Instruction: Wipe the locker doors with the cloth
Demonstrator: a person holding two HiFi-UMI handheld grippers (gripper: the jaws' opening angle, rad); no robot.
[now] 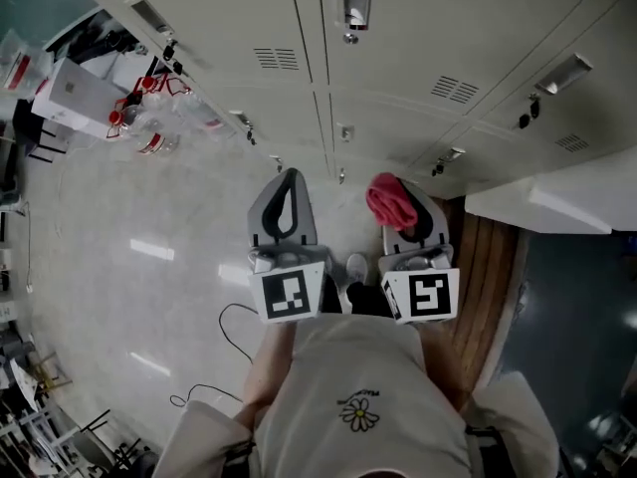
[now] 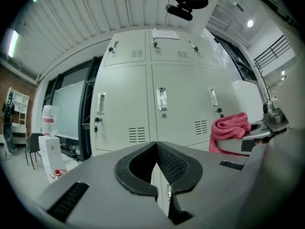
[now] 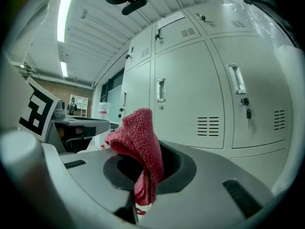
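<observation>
A red cloth [image 3: 139, 149] is bunched between the jaws of my right gripper [image 3: 145, 175], which is shut on it; the cloth [image 1: 391, 201] sticks out past the tips toward the lockers. In the left gripper view the cloth [image 2: 230, 128] shows at the right. My left gripper [image 2: 156, 149] is shut with nothing in it, its tips touching. Both grippers [image 1: 287, 192] are held side by side at a short distance from the cream locker doors [image 1: 398, 58]. The doors [image 3: 188, 99] have recessed handles, vents and small locks.
A key hangs in a lock [image 3: 247, 108] at the right. Bottles and boxes [image 1: 149, 118] sit on the floor left of the lockers. A white table [image 1: 557, 202] stands at the right above a wooden floor strip [image 1: 488, 267]. A cable [image 1: 234, 342] lies on the floor.
</observation>
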